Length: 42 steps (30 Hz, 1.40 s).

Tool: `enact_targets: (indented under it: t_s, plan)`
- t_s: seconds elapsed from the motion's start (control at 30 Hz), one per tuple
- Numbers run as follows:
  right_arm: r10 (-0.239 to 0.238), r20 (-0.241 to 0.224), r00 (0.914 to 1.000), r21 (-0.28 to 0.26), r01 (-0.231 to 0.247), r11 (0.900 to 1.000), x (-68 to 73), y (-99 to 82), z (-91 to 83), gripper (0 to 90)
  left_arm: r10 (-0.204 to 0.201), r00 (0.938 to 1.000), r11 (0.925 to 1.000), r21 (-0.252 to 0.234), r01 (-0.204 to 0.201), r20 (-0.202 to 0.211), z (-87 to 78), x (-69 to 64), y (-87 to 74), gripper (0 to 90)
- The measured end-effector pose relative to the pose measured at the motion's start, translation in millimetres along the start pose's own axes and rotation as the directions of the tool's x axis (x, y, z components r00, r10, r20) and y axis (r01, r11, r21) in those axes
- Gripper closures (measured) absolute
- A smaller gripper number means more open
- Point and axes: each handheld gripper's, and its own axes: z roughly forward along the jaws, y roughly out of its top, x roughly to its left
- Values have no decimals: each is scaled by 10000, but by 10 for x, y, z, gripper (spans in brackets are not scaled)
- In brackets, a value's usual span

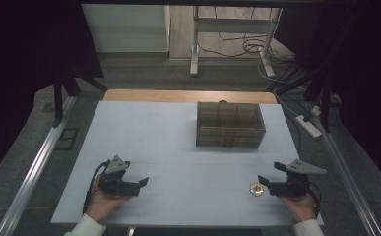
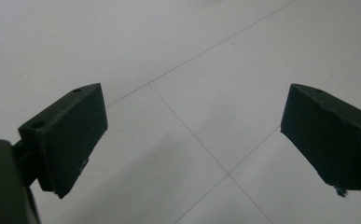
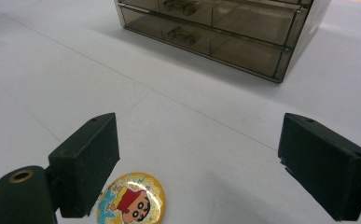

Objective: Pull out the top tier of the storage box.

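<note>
The badge (image 3: 132, 203) lies flat on the table (image 1: 178, 147), just ahead of the right gripper (image 1: 266, 183), whose jaws are spread (as are the left gripper's (image 1: 140, 186)). Being thin, it could be skidded rather than pinched.

I worked at a white tabletop (image 1: 178, 147) crossed by thin seam lines, with a strip of bare wood (image 1: 188, 96) along its far edge. Aluminium rails (image 1: 35, 167) ran down both sides of it. Past the wood lay a grey floor (image 1: 143, 69), and farther back a pale wall panel (image 1: 126, 29) stood beside the white metal legs of another table (image 1: 195, 44). Dark cables (image 1: 249, 46) coiled on the floor between those legs, and a white power strip (image 1: 308, 125) lay at the right. Black curtains (image 1: 25, 59) hung at both sides, keeping the room dim.
</note>
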Motion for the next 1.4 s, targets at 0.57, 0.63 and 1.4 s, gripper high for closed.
enact_targets:
  t_s: [0.57, 0.63, 1.4]
  plan:
    - [-490, 150, 9987, -88, 491, 9988, 124, 59, 36, 125, 68, 10000, 10000, 65, -68, 46, 22, -17, -11, 67]
    - [-540, 160, 9984, -81, 541, 9985, 135, 60, 39, 125, 70, 10000, 10000, 62, -70, 42, 22, -16, -11, 67]
    - [-1097, -4, 9940, -202, 1097, 9938, 335, 123, 92, 128, 203, 9998, 9996, 204, -203, -12, 45, -17, -20, 69]
